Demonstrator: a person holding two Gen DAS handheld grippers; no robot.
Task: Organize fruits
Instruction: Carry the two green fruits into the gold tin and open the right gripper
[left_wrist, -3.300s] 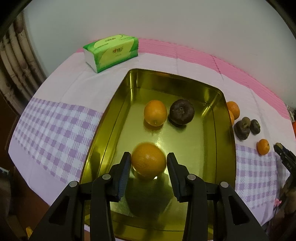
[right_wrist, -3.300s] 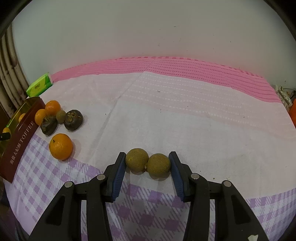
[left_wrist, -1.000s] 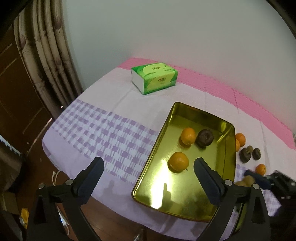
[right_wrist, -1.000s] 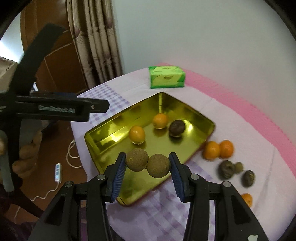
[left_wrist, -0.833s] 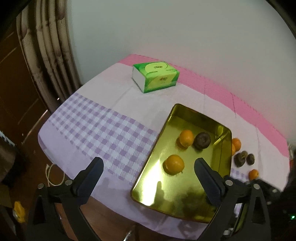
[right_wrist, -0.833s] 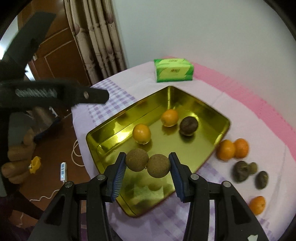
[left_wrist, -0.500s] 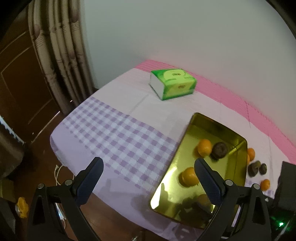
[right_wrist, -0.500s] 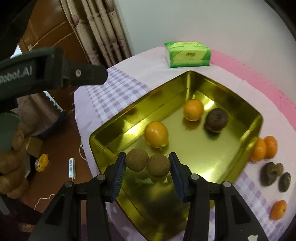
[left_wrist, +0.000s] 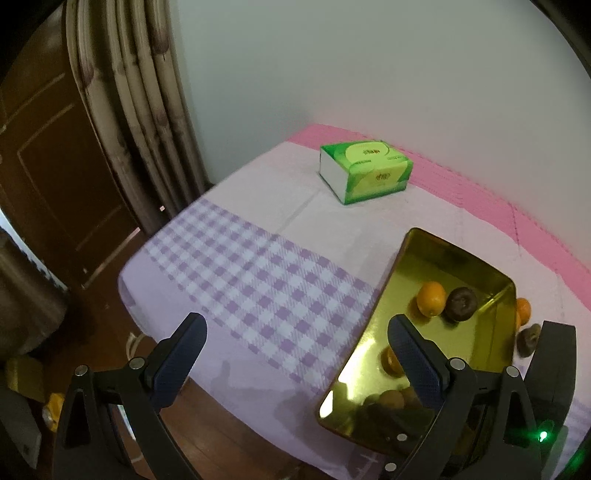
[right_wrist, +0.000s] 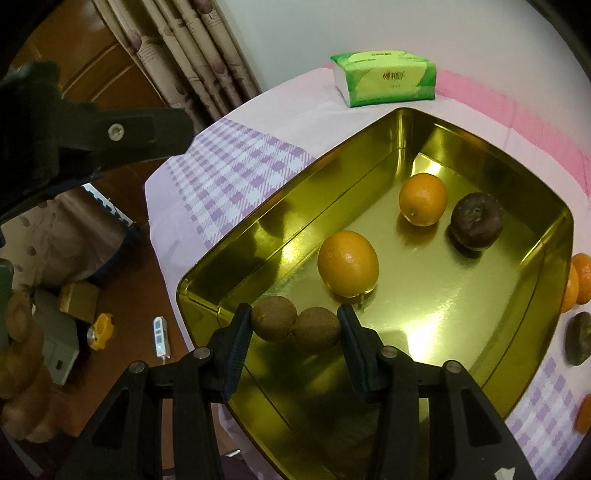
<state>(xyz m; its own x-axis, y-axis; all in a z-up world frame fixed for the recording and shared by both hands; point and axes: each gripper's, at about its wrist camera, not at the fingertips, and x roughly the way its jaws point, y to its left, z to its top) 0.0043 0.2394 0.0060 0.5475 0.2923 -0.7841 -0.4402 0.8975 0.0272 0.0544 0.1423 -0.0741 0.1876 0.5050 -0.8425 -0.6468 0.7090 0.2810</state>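
Two rough brown kiwis (right_wrist: 295, 328) pinched above glossy gold tray (right_wrist: 461, 317).

Tray (right_wrist: 369, 155): glossy gold.
Oranges (right_wrist: 348, 263): orange.
Round fruit (right_wrist: 476, 219): dark brown.
Held pair (right_wrist: 295, 324): olive-brown.
Tissue pack (right_wrist: 386, 77): green, white.
Cloth (left_wrist: 258, 280): purple-white check, plain white, pink band.
Tool pads (left_wrist: 177, 360): dark blue.

Right tool (right_wrist: 294, 328) grips two kiwis (right_wrist: 295, 323) — above tray (right_wrist: 480, 147).
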